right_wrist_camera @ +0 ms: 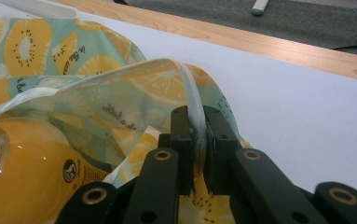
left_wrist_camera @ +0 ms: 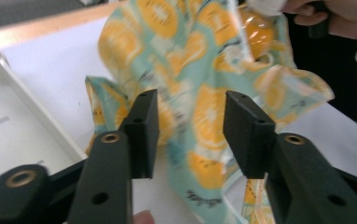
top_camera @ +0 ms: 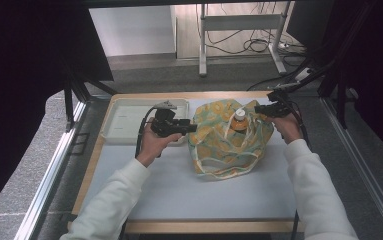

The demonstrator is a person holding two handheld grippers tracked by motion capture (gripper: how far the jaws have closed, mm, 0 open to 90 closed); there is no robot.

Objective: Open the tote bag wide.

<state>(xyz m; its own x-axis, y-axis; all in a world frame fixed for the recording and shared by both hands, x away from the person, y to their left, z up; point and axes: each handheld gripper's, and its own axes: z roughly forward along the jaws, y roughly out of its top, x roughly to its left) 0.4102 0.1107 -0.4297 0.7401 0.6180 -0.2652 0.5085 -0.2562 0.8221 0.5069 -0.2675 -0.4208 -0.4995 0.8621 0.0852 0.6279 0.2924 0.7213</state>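
A teal bag printed with yellow citrus slices (top_camera: 226, 142) lies on the white mat, and a bottle of orange drink with a white cap (top_camera: 238, 120) stands inside its open mouth. My right gripper (top_camera: 257, 109) is shut on the bag's rim (right_wrist_camera: 192, 105) at the right of the opening, with the bottle (right_wrist_camera: 22, 172) just beside it. To the bag's left, my left gripper (top_camera: 193, 128) stands open, its jaws apart just short of the fabric (left_wrist_camera: 199, 116).
A shallow white tray (top_camera: 124, 122) sits at the table's back left, close behind the left hand. The wooden table edge (top_camera: 179, 95) runs along the back. Bare white mat (top_camera: 179, 185) lies in front of the bag. The bag's white handles (top_camera: 224, 162) trail toward the front.
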